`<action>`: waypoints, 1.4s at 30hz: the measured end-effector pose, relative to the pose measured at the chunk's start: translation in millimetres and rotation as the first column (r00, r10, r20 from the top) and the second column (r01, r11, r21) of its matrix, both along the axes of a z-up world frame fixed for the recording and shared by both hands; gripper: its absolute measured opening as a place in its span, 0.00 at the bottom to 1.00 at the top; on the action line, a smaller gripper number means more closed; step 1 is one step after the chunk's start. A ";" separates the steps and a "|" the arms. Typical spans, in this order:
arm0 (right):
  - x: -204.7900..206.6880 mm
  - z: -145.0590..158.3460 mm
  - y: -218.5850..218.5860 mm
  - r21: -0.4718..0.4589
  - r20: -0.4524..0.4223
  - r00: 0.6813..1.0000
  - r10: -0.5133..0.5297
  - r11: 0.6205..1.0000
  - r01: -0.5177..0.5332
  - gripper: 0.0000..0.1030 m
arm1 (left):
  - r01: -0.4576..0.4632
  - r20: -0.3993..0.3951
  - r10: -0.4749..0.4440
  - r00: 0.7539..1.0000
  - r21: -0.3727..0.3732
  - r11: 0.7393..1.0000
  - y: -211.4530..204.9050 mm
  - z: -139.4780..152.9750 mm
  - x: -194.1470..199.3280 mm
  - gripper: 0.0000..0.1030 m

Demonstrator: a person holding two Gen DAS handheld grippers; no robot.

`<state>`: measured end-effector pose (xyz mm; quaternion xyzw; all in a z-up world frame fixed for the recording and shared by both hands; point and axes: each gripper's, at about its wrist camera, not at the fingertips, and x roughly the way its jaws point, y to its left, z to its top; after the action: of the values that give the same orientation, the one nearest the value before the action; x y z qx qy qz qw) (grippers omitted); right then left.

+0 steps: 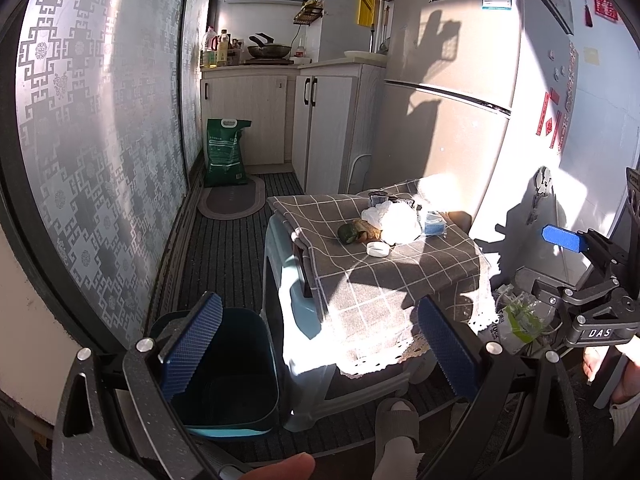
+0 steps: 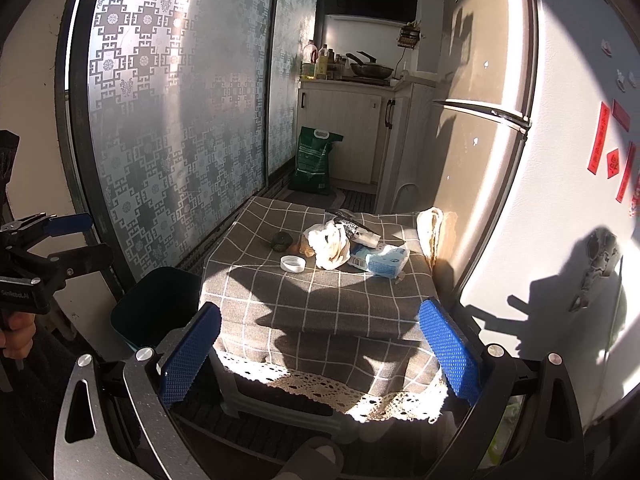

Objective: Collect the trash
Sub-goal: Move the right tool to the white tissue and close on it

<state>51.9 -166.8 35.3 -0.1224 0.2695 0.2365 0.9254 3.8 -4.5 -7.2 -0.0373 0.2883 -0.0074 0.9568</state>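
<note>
- Left wrist view: the left gripper (image 1: 320, 354) hangs with jaws spread wide and empty, above the dark teal plastic bin (image 1: 230, 376) at 7 o'clock, likely kept beside the stool for easy drops. The trash sits at 1 o'clock on the grey checked cloth (image 1: 392, 276): a crumpled white plastic bag (image 1: 394, 220), a white round lid (image 1: 377, 248), a dark green lump (image 1: 347, 233).
- Right wrist view: the right gripper (image 2: 320, 354), jaws likewise apart and holding nothing, faces the pile at 12 o'clock; a blue tissue pack (image 2: 386, 260) lies just beside the bag. A silver fridge (image 2: 488, 112) stands at 2 o'clock in the narrow sunlit kitchen.
</note>
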 end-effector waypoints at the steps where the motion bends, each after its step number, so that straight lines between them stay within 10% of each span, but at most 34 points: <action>1: 1.4 -0.1 -1.2 0.009 -0.010 1.000 0.005 1.000 -0.004 0.97 | 0.002 0.000 -0.002 1.000 0.002 1.000 -0.6 -0.5 1.2 0.95; 14: 29.5 10.9 -15.6 0.045 -0.056 0.998 0.014 0.999 -0.012 0.92 | 0.130 -0.011 -0.130 0.991 -0.011 0.991 -31.9 -11.7 41.2 0.85; 30: 107.7 1.1 -11.8 0.074 -0.175 0.978 0.111 0.992 -0.099 0.70 | 0.200 -0.198 -0.208 0.958 -0.063 0.978 -65.5 -49.8 127.9 0.32; 42: 153.4 -31.1 -12.9 0.137 -0.274 0.952 0.137 0.985 -0.103 0.65 | 0.147 -0.260 -0.145 0.955 -0.009 0.989 -75.0 -66.4 184.1 0.46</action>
<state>205.3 -179.7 4.1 -0.0472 0.3759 0.3234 0.8671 187.9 -79.5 -73.5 -0.0115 0.4133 -0.0715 0.9077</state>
